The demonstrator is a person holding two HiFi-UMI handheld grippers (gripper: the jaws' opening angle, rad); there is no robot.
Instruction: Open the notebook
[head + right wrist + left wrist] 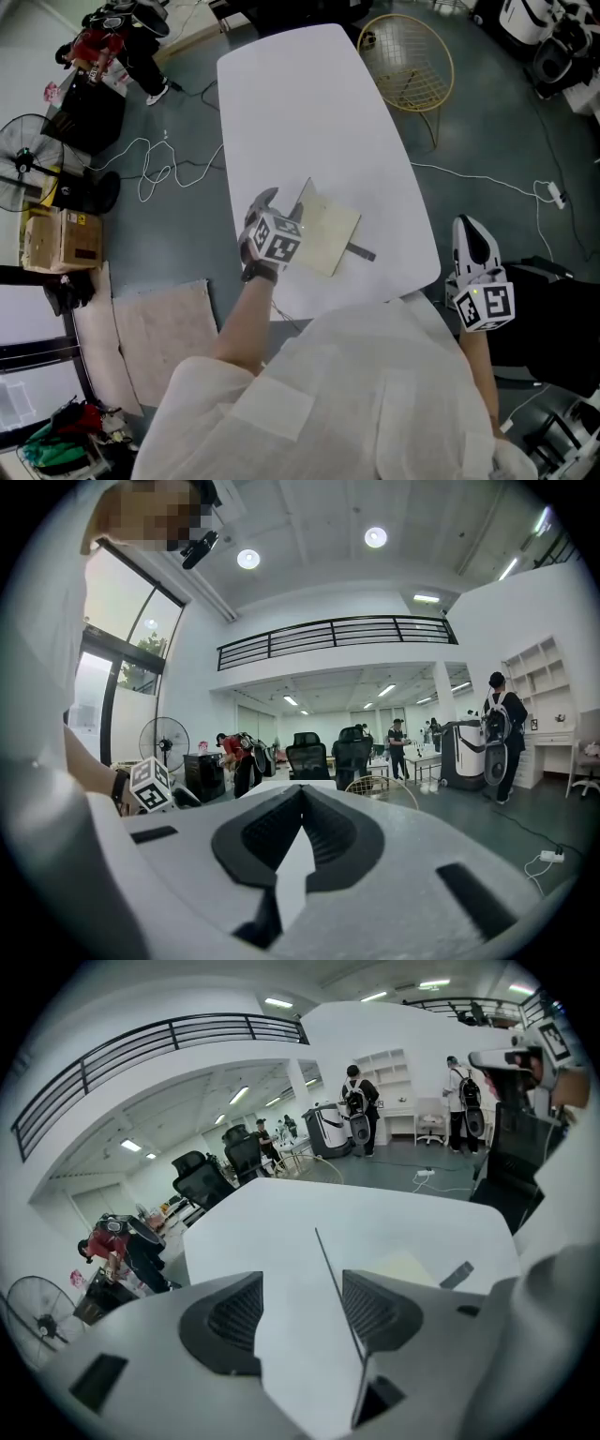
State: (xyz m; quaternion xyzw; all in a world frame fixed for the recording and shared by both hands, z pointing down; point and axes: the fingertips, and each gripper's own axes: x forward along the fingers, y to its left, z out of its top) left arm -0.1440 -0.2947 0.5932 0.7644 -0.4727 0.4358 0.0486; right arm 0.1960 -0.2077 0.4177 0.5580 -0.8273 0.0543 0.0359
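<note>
A notebook point(330, 232) lies on the white table point(300, 103) near its front edge, showing a cream page point(405, 1267). Its thin cover point(305, 200) stands raised on edge at the left side. My left gripper point(279, 202) is open around that cover: the cover's edge point(336, 1283) runs between the jaws, close against the right-hand pad point(367, 1309), with a wide gap to the other pad. A dark strip point(362, 251) sticks out from the notebook's right side. My right gripper point(468, 228) hangs off the table's right, shut and empty.
A yellow wire chair point(409, 62) stands at the table's far right corner. White cables point(159, 167) trail over the floor on both sides. A fan point(21, 161) and a cardboard box point(58, 240) are at the left. Office chairs and people point(357, 1108) are far behind.
</note>
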